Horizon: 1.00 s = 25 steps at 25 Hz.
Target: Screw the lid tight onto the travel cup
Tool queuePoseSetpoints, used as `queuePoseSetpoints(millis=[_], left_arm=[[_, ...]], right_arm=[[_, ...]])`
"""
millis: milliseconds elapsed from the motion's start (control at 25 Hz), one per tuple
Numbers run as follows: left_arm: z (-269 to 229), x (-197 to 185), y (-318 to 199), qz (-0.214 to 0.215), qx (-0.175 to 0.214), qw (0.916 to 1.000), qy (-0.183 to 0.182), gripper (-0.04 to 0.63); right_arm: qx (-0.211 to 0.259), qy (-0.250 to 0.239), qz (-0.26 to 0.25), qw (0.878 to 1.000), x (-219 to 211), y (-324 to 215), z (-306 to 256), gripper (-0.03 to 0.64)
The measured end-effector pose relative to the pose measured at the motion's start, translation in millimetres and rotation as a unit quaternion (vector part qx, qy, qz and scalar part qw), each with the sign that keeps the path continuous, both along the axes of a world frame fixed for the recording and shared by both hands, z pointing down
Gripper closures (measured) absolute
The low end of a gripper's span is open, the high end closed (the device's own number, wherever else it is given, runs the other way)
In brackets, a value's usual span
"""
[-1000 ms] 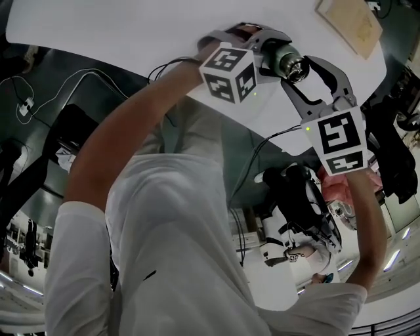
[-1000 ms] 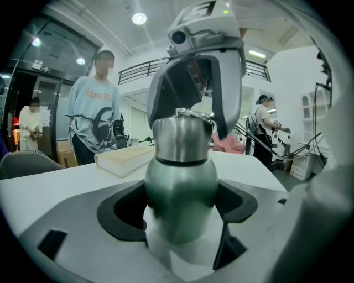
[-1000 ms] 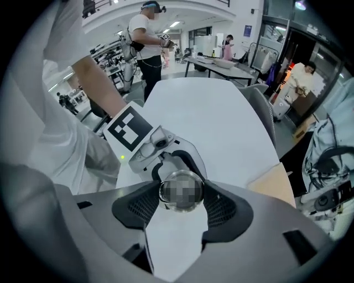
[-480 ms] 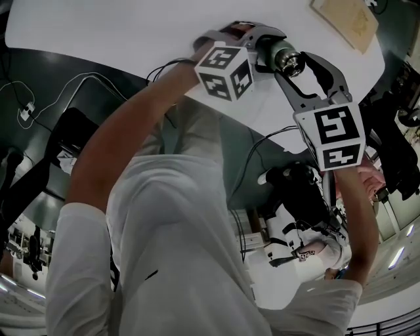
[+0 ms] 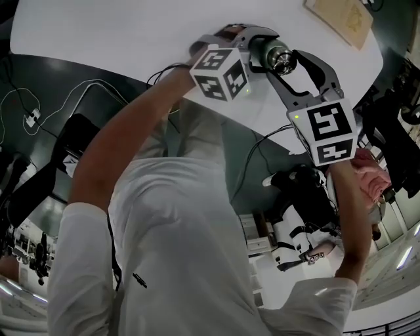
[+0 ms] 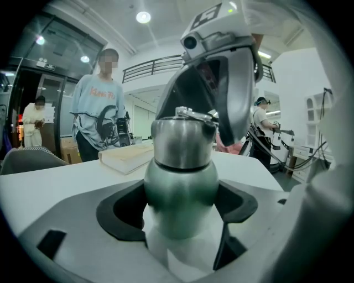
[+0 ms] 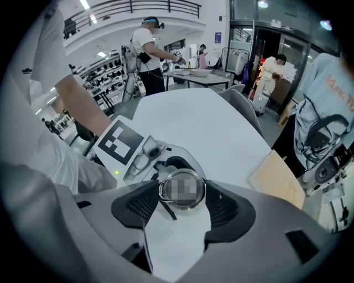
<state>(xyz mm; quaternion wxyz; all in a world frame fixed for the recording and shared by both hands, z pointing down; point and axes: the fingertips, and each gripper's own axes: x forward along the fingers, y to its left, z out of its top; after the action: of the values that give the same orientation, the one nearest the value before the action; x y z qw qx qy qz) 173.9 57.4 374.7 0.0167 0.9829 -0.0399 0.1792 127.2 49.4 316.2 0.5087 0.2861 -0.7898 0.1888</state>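
Note:
A green travel cup (image 5: pixel 265 47) with a steel lid (image 5: pixel 286 62) is held over the white table (image 5: pixel 131 33). My left gripper (image 5: pixel 260 44) is shut on the cup's body (image 6: pixel 181 188), its dark pads pressing both sides. The lid (image 6: pixel 182 138) tops the cup, with a finger (image 6: pixel 232 94) of the other gripper over it. My right gripper (image 5: pixel 289 60) reaches in from the right and is shut on the lid (image 7: pixel 182 190), which sits between its mesh pads. The left gripper's marker cube (image 7: pixel 119 141) shows just behind the lid.
A tan book (image 5: pixel 338 20) lies at the table's far right corner, also seen as the book (image 6: pixel 127 157) and the book (image 7: pixel 276 179). A person in a light shirt (image 6: pixel 99 116) stands beyond the table. Cables (image 5: pixel 65 92) run across the dark floor.
The right gripper has swung up and to the left around the lid, its marker cube turning with it. The left gripper and cup shifted slightly up and left.

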Motion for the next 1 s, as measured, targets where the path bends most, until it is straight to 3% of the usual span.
queuePoseSetpoints(millis=[160,520,680,840,880,960,1000], left_arm=[[-1.5,-8.4,-0.6,-0.014,-0.032,0.9994,-0.008,0.229],[-15.1,-34.4,7.6,-0.030,-0.050,0.9977,-0.035,0.229],[-25.8,-61.8,13.0,-0.063,-0.077,0.9943,-0.040,0.229],[-48.2,-96.4,17.5,-0.101,-0.100,0.9892,-0.034,0.232],[-57.2,-105.4,17.4,-0.113,-0.103,0.9878,-0.030,0.245],[-77.1,-125.0,13.8,-0.138,-0.100,0.9851,-0.019,0.370],[-88.4,-134.2,11.9,-0.149,-0.096,0.9841,-0.013,0.393]], right_arm=[[0.009,-0.025,0.024,0.999,-7.7,-0.7,3.3,0.353],[0.074,0.000,0.090,0.993,19.2,-2.7,-4.7,0.350],[0.099,-0.028,0.132,0.986,22.4,3.3,-28.5,0.350],[0.142,-0.058,0.184,0.971,22.9,12.0,-61.5,0.350],[0.153,-0.066,0.200,0.966,21.9,14.0,-70.1,0.350],[0.176,-0.086,0.230,0.953,17.0,17.5,-87.6,0.350],[0.188,-0.096,0.246,0.946,14.4,20.0,-96.7,0.350]])
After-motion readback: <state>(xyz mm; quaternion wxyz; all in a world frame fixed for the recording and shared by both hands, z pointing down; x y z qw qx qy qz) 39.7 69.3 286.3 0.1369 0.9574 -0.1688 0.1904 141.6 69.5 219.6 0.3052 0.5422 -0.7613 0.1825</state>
